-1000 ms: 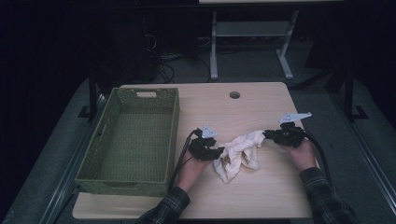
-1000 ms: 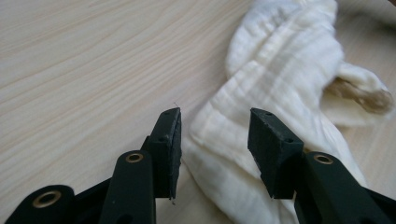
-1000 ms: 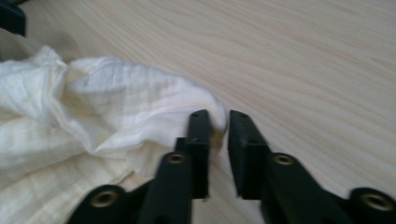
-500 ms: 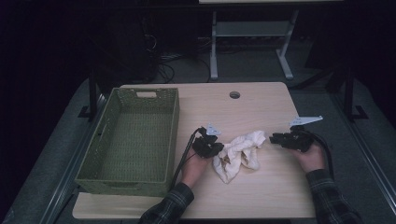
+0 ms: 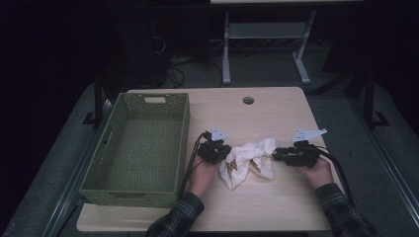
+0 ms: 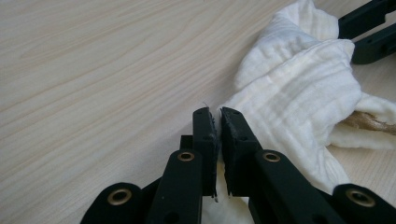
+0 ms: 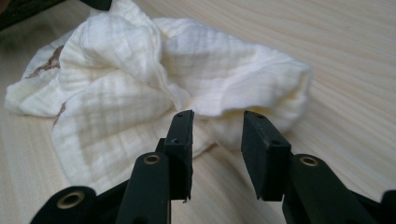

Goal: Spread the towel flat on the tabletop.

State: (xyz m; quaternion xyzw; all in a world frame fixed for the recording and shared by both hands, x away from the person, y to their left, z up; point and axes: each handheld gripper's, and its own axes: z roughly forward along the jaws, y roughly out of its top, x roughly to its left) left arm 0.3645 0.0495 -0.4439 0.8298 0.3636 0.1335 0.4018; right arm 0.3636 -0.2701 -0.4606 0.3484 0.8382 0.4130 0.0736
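Cloth (image 5: 249, 159): crumpled on table (image 5: 276, 118); left gripper (image 6: 217, 122) clamped on its edge, right gripper (image 7: 217, 122) just opening, free; basket (image 5: 141, 143) unfilled.

A basket (image 5: 141, 148) sits along the left edge of the table (image 5: 276, 207), running from near the far edge almost to the near one. Right of it, nearer the near edge, a cloth (image 5: 249, 160) lies crumpled on the table, the left gripper (image 5: 222, 152) touching its left end and the right gripper (image 5: 275, 155) just beside its right end. A hole (image 5: 248, 100) lies by the far edge, behind the cloth
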